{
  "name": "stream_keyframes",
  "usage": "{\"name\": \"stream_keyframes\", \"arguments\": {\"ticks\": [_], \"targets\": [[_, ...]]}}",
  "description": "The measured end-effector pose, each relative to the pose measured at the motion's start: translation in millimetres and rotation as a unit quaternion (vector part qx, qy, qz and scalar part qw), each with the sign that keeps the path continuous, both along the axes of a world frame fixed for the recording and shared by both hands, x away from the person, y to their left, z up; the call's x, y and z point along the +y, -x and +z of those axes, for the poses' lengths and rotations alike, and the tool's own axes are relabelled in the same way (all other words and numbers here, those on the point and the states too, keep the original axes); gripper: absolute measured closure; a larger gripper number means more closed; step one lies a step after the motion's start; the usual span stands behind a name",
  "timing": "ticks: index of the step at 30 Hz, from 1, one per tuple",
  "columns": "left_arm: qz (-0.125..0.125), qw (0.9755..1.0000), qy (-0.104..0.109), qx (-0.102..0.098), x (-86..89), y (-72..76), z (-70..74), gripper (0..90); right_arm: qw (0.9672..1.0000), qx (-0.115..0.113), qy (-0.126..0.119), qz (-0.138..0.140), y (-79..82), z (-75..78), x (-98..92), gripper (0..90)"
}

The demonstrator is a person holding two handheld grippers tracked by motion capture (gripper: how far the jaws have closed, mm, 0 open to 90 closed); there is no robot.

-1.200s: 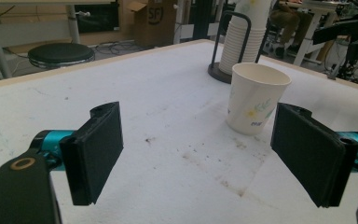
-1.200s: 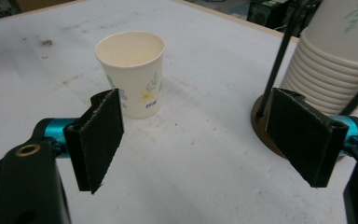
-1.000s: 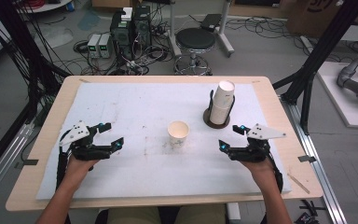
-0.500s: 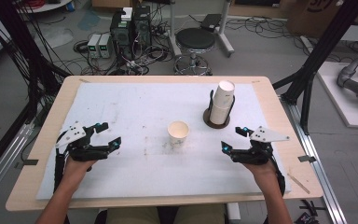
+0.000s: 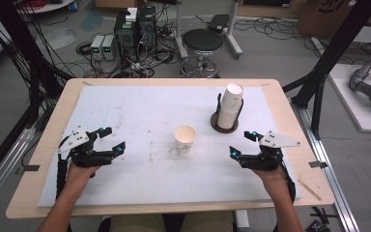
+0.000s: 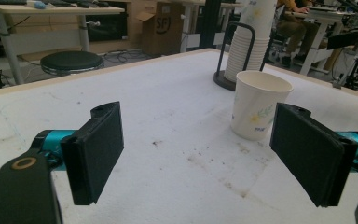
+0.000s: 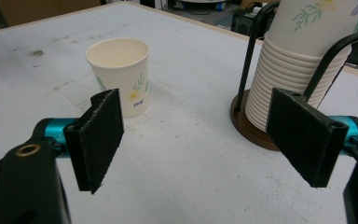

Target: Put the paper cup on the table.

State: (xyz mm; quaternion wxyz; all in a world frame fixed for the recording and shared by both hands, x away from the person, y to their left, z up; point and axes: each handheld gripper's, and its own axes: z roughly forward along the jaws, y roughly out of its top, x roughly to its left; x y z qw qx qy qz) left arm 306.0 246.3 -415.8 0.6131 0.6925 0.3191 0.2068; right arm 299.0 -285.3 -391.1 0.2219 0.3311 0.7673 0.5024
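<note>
A single white paper cup with a flower print (image 5: 184, 138) stands upright in the middle of the white-covered worktop (image 5: 125, 111), between both tongs. The left tongs (image 5: 112, 141) and right tongs (image 5: 241, 144) are wide open and empty. I judge a grasp should close gently on the cup's middle, because thin paper crushes.

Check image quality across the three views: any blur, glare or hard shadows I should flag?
High view: even lighting, soft shadows, slightly soft overall; single paper cup and cup stack readable. Left gripper view: cup sharp, background rather soft, no glare on the white table cover. Right gripper view: cup a bit soft, stack cropped at top, mat bright but not blown out.
</note>
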Motion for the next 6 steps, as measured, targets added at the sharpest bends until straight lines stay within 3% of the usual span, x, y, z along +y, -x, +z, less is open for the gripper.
{"name": "stream_keyframes", "arguments": {"ticks": [6], "targets": [[0.003, 1.0, -0.001, -0.001, 0.5, -0.9, -0.7, 17.3, 1.0, 0.0, -0.002, 0.0, -0.5, -0.2, 0.2, 19.5]]}}
